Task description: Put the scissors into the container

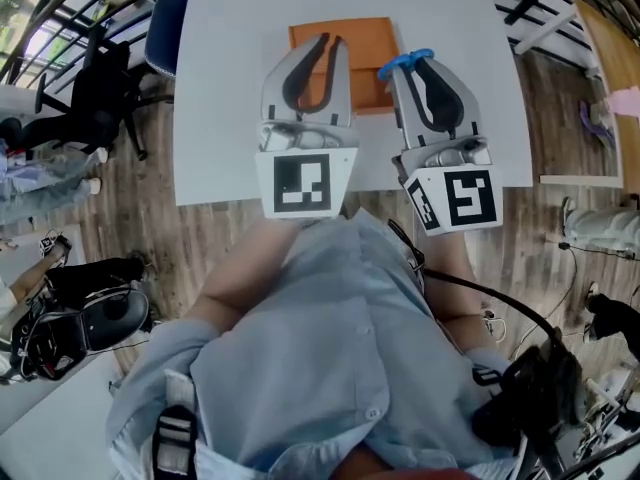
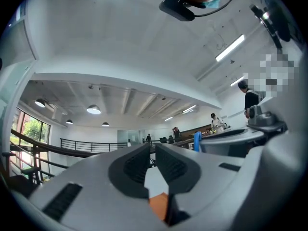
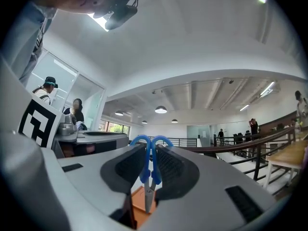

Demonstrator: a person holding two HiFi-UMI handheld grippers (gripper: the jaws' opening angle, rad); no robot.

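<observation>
Scissors held, not yet delivered
Right gripper's jaws pinch the blue-handled scissors, blades down, over the orange container toward the worktop's far edge. Left gripper's jaws sit closed, empty. Lowering and release remain.

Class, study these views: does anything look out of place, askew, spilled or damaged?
Nothing stands out. The blue-handled scissors hang blades-down, clamped by their handles in the right hand-held gripper, near the flat orange container on the white table.
</observation>
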